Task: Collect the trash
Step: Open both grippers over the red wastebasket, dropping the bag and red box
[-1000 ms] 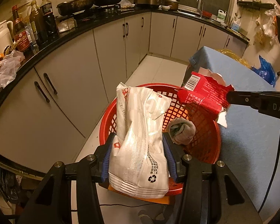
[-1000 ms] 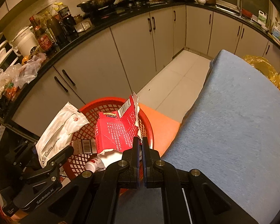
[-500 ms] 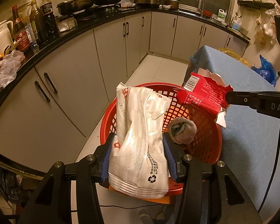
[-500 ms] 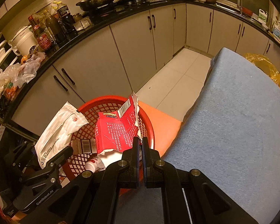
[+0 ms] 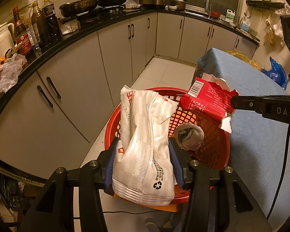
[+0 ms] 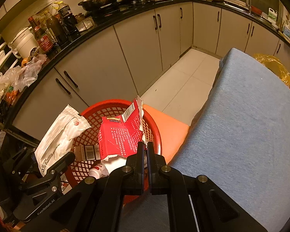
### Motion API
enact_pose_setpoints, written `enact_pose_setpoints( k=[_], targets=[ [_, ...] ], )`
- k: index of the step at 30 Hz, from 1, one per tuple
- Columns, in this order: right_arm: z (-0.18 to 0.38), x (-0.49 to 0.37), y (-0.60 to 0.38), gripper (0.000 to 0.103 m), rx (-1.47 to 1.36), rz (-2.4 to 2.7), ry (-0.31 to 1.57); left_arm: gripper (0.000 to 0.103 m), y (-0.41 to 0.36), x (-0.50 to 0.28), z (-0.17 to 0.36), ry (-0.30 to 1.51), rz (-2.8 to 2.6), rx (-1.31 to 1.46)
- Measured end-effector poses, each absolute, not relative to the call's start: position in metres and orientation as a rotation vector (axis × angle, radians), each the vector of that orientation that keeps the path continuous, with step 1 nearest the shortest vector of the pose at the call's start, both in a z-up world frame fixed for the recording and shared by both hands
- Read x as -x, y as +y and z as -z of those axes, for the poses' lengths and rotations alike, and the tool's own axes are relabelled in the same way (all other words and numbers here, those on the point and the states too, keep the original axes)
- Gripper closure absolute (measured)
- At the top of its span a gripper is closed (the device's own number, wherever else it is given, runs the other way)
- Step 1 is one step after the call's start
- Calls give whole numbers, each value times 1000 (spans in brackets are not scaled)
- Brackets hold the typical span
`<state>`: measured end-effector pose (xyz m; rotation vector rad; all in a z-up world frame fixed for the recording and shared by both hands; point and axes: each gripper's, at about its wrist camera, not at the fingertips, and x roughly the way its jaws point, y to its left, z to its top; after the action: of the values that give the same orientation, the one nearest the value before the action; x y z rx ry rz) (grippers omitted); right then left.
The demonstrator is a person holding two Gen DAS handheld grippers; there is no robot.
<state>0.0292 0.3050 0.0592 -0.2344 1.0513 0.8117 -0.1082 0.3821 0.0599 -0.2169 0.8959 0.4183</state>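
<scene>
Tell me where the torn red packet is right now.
The torn red packet is pinched at its torn edge by the right gripper, held over the red basket, beside the white bag in the left gripper.

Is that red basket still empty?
No, the red basket already holds trash: a small box with a barcode and a small white bottle lie on its mesh floor.

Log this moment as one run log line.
left gripper: shut on white bag | right gripper: shut on red packet | both over red basket
</scene>
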Motion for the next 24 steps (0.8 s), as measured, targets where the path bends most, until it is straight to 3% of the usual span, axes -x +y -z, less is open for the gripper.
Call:
enact_pose_setpoints(
  k=[9,12,18,24],
  targets=[
    [-62,-32,302,94,206,-813,1052,51,380,104,-60,899,-418,219],
    [-64,-33,298,82,195,-814,1053,43,379,102,-59,902,-421,219],
    [-69,-35,292,78,178,-806,1046,35,378,99,-61,896,-423,223],
    [-74,-34,285,61,181,-793,1031,31,377,99,-64,889,-436,229]
  ],
)
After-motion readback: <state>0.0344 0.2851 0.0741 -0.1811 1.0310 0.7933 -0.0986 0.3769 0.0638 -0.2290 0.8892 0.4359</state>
